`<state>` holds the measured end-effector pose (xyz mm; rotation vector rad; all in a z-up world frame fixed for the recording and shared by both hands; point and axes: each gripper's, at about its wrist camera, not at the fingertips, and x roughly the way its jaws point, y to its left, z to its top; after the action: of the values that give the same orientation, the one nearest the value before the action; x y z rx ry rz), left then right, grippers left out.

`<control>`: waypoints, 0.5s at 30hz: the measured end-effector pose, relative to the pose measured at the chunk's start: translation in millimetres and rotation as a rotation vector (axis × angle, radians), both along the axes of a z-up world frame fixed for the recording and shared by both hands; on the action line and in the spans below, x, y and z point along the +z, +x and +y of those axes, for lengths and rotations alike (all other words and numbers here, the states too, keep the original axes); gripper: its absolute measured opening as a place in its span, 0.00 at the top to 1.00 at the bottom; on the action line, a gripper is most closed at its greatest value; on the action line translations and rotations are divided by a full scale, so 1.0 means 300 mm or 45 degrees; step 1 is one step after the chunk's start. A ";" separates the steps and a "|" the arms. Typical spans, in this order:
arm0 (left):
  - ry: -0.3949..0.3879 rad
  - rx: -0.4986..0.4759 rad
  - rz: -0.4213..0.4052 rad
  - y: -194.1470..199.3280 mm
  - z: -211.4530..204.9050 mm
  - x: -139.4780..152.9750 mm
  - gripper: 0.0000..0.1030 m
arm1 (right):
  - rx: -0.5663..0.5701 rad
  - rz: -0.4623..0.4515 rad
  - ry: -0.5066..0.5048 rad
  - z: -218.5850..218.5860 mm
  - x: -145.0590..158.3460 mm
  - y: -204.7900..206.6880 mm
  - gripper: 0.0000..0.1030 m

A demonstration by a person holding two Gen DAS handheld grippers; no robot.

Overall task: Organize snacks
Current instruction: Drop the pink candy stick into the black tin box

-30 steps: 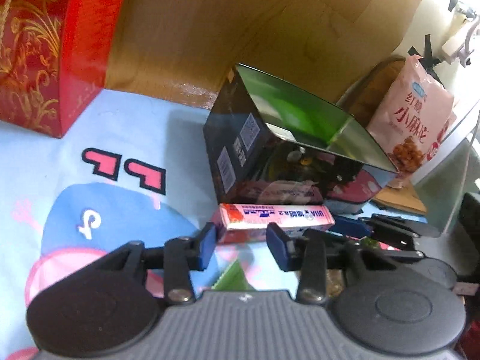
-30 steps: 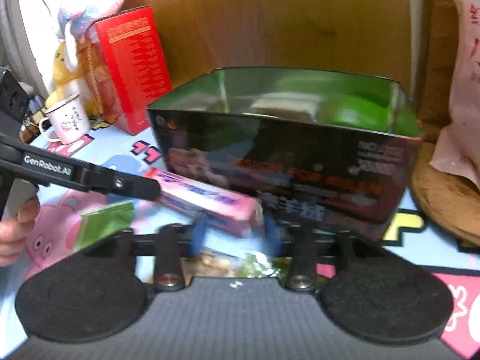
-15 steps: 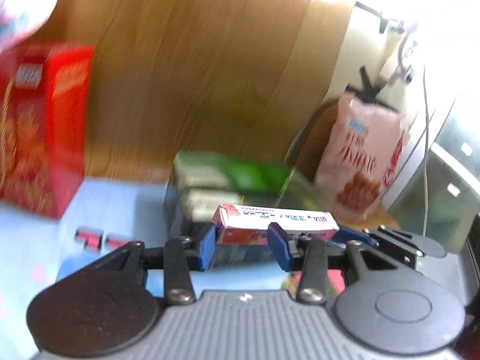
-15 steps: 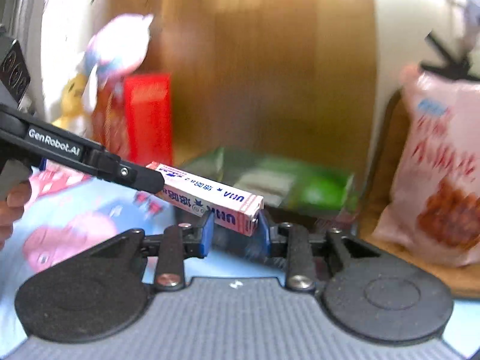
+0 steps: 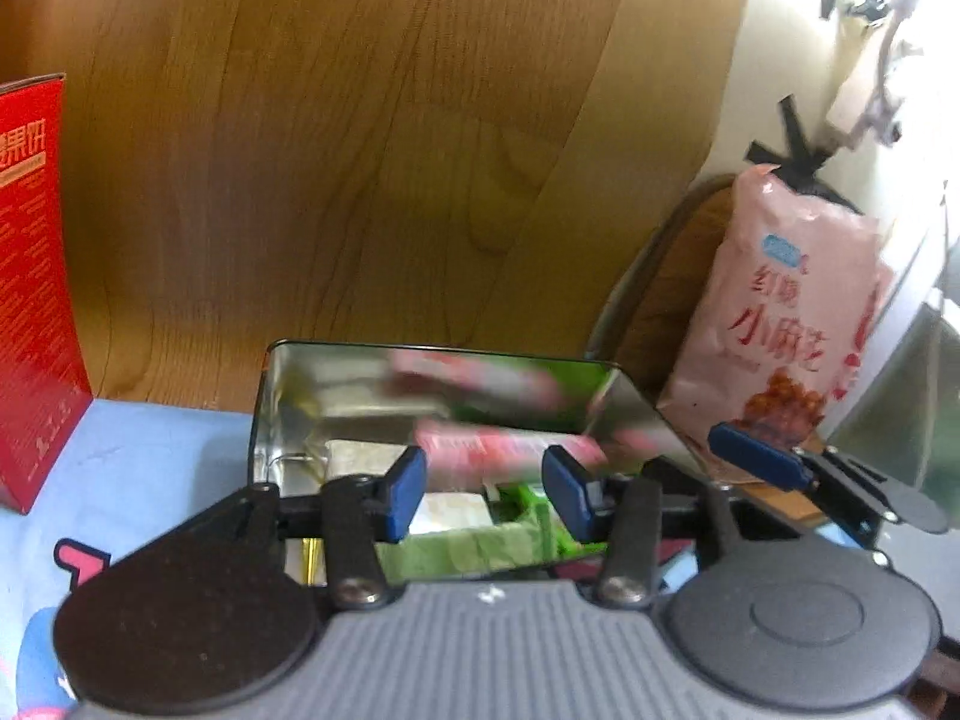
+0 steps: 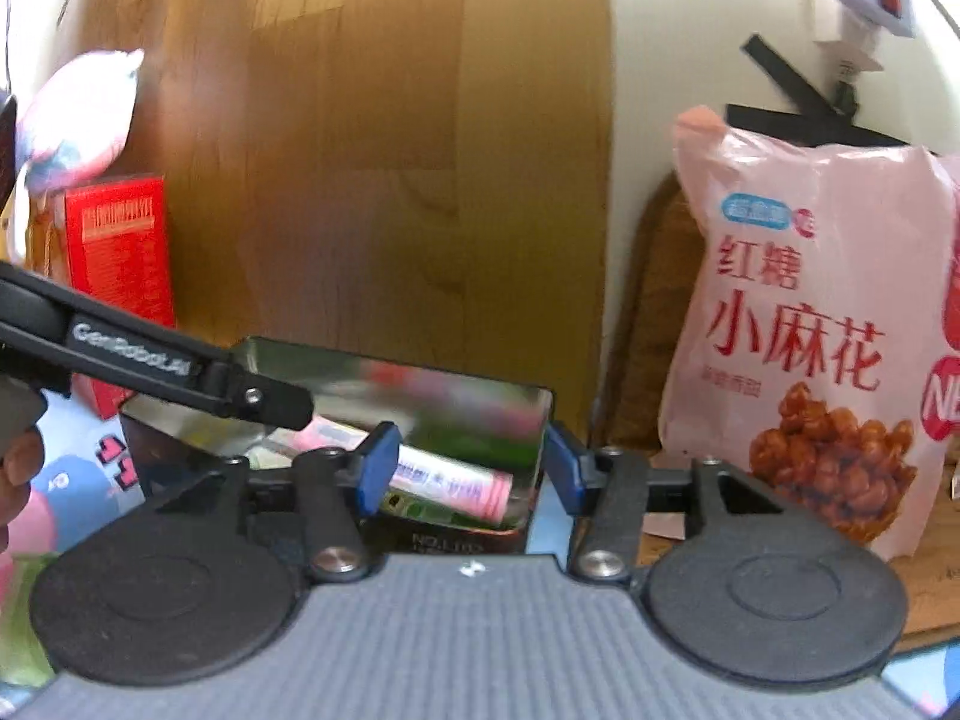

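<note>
A dark metal tin [image 5: 282,414] with shiny inner walls stands open on the blue cartoon cloth; it also shows in the right wrist view [image 6: 540,420]. A long pink snack box [image 6: 450,480] lies inside it, blurred in the left wrist view [image 5: 504,450], above green and white packets [image 5: 456,510]. My left gripper [image 5: 486,492] is open and empty just above the tin's near side. My right gripper [image 6: 474,468] is open and empty over the tin, with the pink box beyond its fingers. The left gripper's finger [image 6: 264,402] reaches over the tin from the left.
A red carton [image 5: 30,300] stands at the left; it also shows in the right wrist view [image 6: 120,252]. A pink bag of fried twists [image 6: 828,348] leans at the right on a wooden board. A wooden panel [image 5: 360,150] stands behind. A plush toy [image 6: 78,114] sits at the far left.
Both grippers lifted the pink box off the cloth, carried it over the tin, then opened. The box has dropped into the tin.
</note>
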<state>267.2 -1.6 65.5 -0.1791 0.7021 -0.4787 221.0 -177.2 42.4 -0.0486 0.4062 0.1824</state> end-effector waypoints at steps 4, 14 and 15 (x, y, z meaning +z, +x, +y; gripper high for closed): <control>-0.021 -0.008 -0.035 -0.092 0.092 0.036 0.52 | -0.017 -0.025 0.081 -0.027 0.012 -0.060 0.46; -0.075 0.109 0.020 -0.398 0.342 -0.018 0.52 | 0.080 0.182 0.337 -0.036 -0.053 -0.268 0.46; -0.083 0.126 0.036 -0.425 0.360 -0.032 0.52 | 0.099 0.196 0.347 -0.022 -0.060 -0.293 0.46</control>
<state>139.6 106.5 55.8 -0.2813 0.7023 -0.4054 133.0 -183.8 24.3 0.2189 0.5302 0.3182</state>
